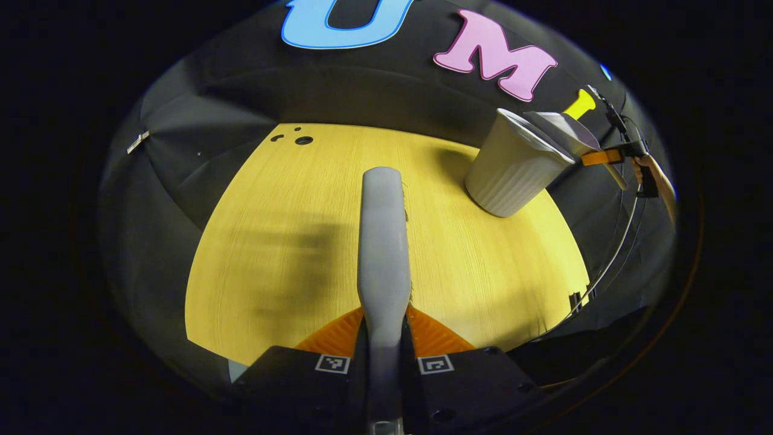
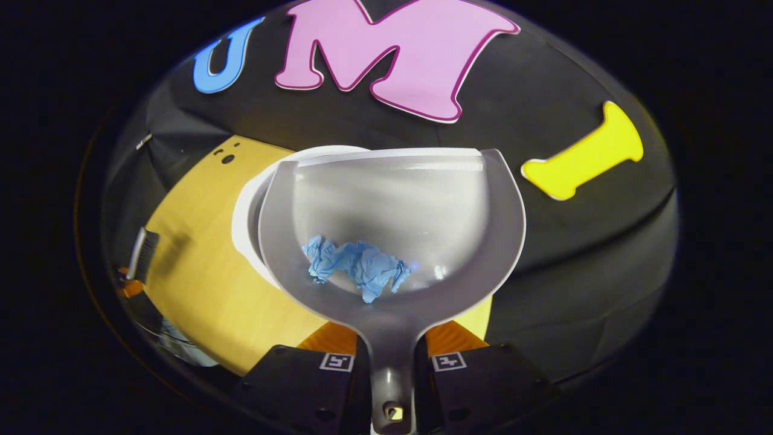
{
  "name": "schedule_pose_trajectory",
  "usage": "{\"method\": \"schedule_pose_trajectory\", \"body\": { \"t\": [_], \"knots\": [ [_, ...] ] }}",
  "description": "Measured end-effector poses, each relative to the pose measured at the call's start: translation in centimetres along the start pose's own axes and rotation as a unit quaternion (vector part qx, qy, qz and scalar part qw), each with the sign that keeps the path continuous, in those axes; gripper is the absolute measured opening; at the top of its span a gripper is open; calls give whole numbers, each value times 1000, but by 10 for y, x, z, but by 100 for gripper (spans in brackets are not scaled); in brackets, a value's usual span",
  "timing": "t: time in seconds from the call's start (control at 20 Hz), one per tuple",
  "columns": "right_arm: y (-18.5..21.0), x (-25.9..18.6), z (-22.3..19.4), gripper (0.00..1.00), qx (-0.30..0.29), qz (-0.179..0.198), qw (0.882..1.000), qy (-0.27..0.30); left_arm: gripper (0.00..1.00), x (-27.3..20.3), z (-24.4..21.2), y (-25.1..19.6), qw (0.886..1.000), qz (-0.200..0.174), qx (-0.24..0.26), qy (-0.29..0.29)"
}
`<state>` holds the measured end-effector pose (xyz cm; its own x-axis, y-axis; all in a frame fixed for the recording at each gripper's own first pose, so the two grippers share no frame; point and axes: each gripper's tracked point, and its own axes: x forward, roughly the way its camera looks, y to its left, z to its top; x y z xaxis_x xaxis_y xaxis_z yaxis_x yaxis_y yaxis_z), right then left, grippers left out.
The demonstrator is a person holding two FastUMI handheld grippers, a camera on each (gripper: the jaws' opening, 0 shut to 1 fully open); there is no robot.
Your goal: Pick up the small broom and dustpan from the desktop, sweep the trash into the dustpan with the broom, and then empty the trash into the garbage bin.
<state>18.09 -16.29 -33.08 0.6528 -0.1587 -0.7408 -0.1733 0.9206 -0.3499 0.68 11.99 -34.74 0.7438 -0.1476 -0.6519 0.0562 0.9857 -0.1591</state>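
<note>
holding the dustpan (image 2: 392,241) by its handle, the right gripper (image 2: 392,362) keeps it over the garbage bin (image 2: 247,211); the blue trash (image 2: 357,267) lies inside, not yet emptied. the left gripper (image 1: 384,362) clamps the broom (image 1: 383,241) above the desktop (image 1: 483,272). sweeping seems done; tipping remains.

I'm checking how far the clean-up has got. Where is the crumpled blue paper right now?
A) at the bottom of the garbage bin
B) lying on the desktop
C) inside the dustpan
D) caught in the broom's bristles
C: in the right gripper view the crumpled blue paper lies in the bowl of the dustpan, which the right gripper holds by its handle over the rim of the garbage bin.
</note>
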Motion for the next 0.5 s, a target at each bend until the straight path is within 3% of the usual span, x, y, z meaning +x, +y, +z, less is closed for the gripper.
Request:
{"method": "schedule_pose_trajectory", "body": {
  "t": [0.05,0.25,0.5],
  "knots": [
    [-2,4,1,32,-13,-15,1000,-5,27,0,2,-1,1000,0,3,-1],
    [-10,12,4,32,-72,-80,994,-24,30,6,10,-9,1000,-9,12,1],
    [-17,4,5,32,-172,-172,969,-50,27,12,9,-15,1000,-22,16,4]
  ]
}}
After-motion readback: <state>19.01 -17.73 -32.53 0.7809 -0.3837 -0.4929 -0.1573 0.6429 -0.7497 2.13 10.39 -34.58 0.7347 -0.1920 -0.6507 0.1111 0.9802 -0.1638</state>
